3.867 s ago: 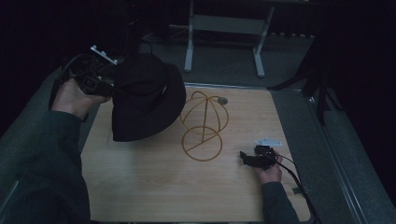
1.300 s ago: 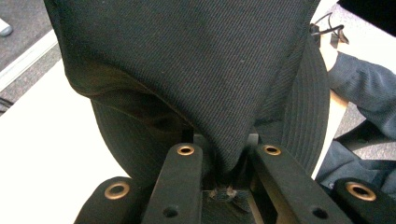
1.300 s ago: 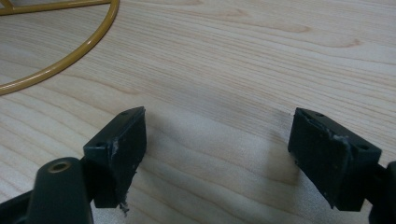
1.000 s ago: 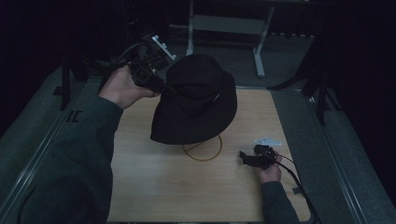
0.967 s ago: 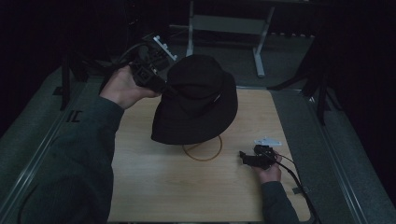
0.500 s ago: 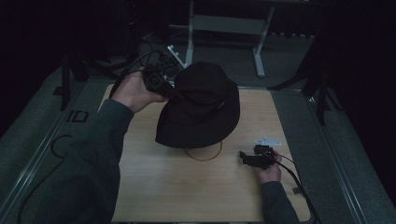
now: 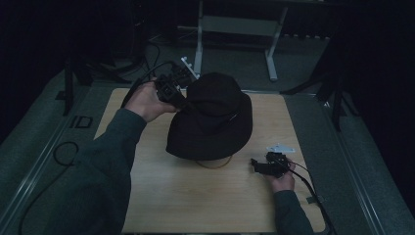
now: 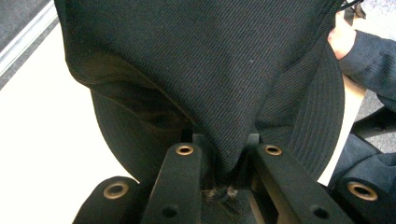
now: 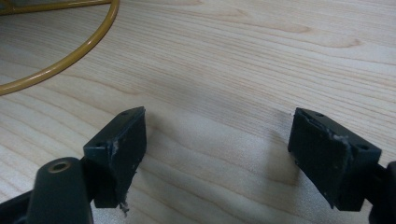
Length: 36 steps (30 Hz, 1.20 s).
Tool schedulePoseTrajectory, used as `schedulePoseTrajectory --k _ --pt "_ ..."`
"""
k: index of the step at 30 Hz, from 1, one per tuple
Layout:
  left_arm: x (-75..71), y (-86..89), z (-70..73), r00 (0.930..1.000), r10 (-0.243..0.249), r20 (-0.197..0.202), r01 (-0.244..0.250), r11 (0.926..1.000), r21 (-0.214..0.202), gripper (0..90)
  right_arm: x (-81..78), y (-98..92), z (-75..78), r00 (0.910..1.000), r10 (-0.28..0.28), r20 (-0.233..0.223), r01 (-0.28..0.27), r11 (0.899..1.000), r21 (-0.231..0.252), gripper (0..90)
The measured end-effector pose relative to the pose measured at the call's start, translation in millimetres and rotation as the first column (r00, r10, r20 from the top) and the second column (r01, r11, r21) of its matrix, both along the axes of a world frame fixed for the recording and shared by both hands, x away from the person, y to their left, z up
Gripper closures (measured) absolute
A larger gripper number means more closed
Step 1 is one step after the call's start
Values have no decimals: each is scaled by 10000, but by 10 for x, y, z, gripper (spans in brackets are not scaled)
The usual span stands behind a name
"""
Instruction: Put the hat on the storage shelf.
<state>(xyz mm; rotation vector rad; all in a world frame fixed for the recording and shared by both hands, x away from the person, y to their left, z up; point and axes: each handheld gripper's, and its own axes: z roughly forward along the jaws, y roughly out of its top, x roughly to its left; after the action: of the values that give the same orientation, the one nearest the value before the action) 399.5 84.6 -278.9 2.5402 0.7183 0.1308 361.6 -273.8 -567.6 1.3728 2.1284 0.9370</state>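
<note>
black hat (image 7: 211,117) over wire stand (image 7: 214,164), left tool (image 8: 229,177) pinching

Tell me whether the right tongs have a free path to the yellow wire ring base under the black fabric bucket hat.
Probably yes: the right tongs stand open on bare wooden table, and the yellow wire ring base lies ahead, uncovered.

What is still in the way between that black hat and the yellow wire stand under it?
Nothing visible. The left claw pinches the black hat by its fabric, and the hat already drapes over the yellow wire stand, whose base loop peeks out below the brim.
</note>
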Motion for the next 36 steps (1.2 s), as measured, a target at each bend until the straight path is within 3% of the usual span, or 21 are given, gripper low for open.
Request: schedulePoseTrajectory --k 20,30,36 --pt "35 -102 -330 9984 -174 -541 189 9994 273 826 -1 0 1 10000 17 -22 -17 10000 -2 192" --pt "70 -73 -441 9968 110 -792 -94 9998 202 814 -1 1 1 10000 13 -21 -13 10000 4 192" --pt "76 -74 -473 9959 201 -884 -181 9996 229 719 -1 2 1 10000 4 -21 -4 10000 18 192"
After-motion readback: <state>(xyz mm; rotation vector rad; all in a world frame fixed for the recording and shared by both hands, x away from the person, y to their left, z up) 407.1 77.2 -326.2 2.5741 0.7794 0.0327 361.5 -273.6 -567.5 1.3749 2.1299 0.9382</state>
